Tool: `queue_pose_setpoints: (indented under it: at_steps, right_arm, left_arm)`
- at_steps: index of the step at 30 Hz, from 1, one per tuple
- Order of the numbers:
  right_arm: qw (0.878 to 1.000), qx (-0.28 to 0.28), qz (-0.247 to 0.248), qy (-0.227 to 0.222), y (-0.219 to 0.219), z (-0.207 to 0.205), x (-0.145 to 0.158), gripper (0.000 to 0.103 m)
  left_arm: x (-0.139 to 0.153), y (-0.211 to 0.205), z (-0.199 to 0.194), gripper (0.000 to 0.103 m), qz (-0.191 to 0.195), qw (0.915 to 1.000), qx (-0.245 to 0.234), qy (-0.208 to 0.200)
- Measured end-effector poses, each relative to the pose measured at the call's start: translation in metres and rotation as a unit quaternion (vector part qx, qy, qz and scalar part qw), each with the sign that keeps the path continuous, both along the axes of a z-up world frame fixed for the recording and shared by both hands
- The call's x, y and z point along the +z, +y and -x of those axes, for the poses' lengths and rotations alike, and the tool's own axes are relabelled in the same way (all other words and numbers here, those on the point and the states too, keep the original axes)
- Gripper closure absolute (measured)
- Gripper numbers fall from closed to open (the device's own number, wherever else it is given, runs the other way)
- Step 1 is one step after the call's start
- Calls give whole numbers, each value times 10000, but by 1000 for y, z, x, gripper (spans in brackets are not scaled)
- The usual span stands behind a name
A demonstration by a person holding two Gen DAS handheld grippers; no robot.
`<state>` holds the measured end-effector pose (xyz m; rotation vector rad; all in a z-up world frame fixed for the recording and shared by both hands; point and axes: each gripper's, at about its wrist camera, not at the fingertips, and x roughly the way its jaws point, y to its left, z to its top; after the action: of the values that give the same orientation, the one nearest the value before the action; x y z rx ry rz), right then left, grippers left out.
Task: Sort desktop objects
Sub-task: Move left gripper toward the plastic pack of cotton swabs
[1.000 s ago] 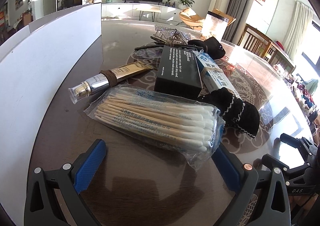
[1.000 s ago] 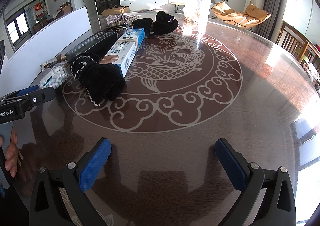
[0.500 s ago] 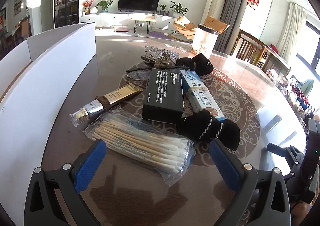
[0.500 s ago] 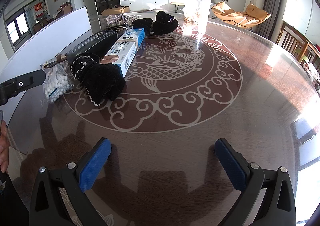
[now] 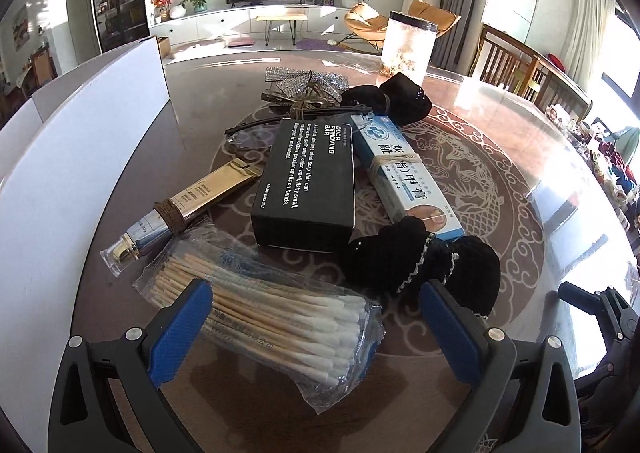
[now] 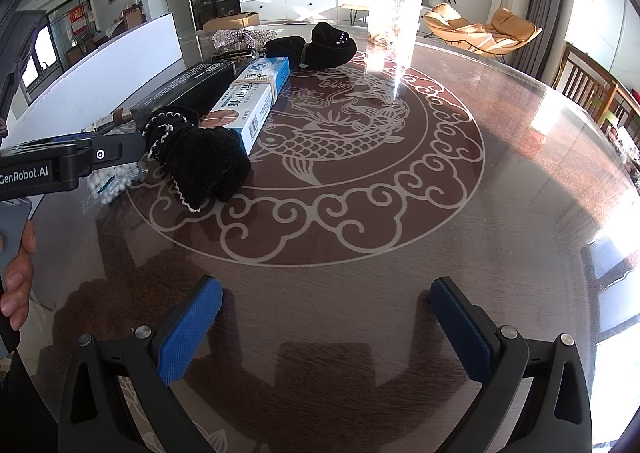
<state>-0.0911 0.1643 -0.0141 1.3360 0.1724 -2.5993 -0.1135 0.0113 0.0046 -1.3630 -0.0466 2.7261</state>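
Note:
A clear bag of cotton swabs [image 5: 280, 321] lies on the table between the blue pads [image 5: 180, 329] of my left gripper [image 5: 316, 317], which stands open astride it. Just beyond are a black lace-trimmed scrunchie [image 5: 420, 265], a black soap-bar box [image 5: 308, 181], a blue-and-white box [image 5: 404, 169] and a gold tube [image 5: 192, 205]. In the right wrist view, my right gripper [image 6: 320, 325] is open over bare tabletop, well short of the scrunchie [image 6: 200, 161]. The left gripper [image 6: 80, 165] reaches in there from the left over the swabs [image 6: 112, 183].
A white open box wall [image 5: 60, 173] runs along the table's left side. Farther back lie a silver sequin bow [image 5: 308, 79], a black fabric piece [image 5: 396, 101] and a clear jar [image 5: 408, 45]. A hand [image 6: 16, 273] holds the left gripper's handle.
The left gripper drew back and up, then came forward and down so the swab bag now sits between its pads. The right gripper has stayed put.

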Motion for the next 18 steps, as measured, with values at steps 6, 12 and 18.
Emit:
queue_pose_setpoints:
  at_steps: [6, 12, 18]
  right_arm:
    - [10000, 1, 0, -1, 0, 0, 0, 0]
    - [10000, 1, 0, -1, 0, 0, 0, 0]
    - [10000, 1, 0, 0, 0, 0, 0, 0]
  left_arm:
    - [1, -3, 0, 0, 20, 10000, 33, -1]
    - [2, -4, -1, 0, 16, 10000, 36, 9]
    - [0, -5, -2, 0, 20, 10000, 29, -32]
